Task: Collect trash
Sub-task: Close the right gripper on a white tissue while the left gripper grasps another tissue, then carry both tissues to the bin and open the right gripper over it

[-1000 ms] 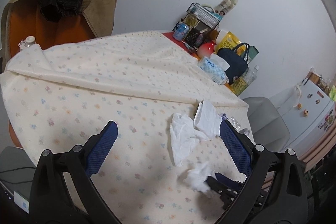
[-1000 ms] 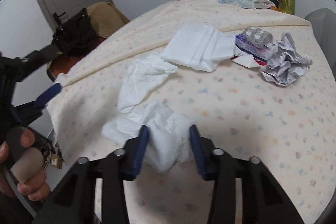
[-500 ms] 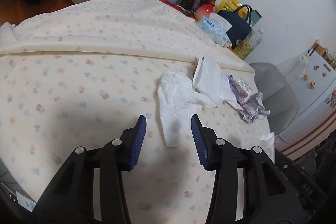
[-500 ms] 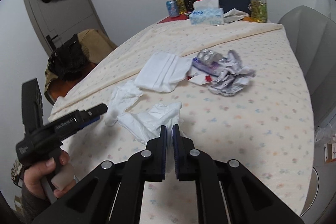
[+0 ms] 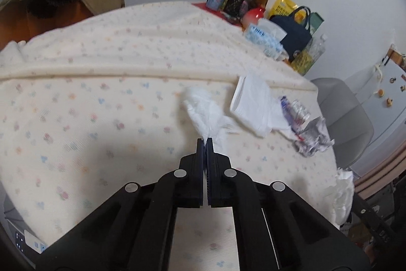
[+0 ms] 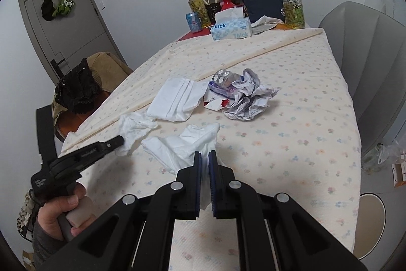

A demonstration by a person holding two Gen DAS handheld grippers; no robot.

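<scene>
Left gripper [image 5: 205, 141] clamped on crumpled tissue [image 5: 203, 111]; right gripper [image 6: 205, 156] clamped on white tissue [image 6: 185, 144]; both over floral tablecloth [image 6: 291, 144].

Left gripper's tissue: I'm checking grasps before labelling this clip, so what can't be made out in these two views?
- Left wrist view: motion blur smears the crumpled tissue; the left gripper hides the pinch.
- Right wrist view: the right gripper covers the lower end of its white tissue.
- Either view: no bin shows.
- Crumpled printed paper: print too small.
</scene>
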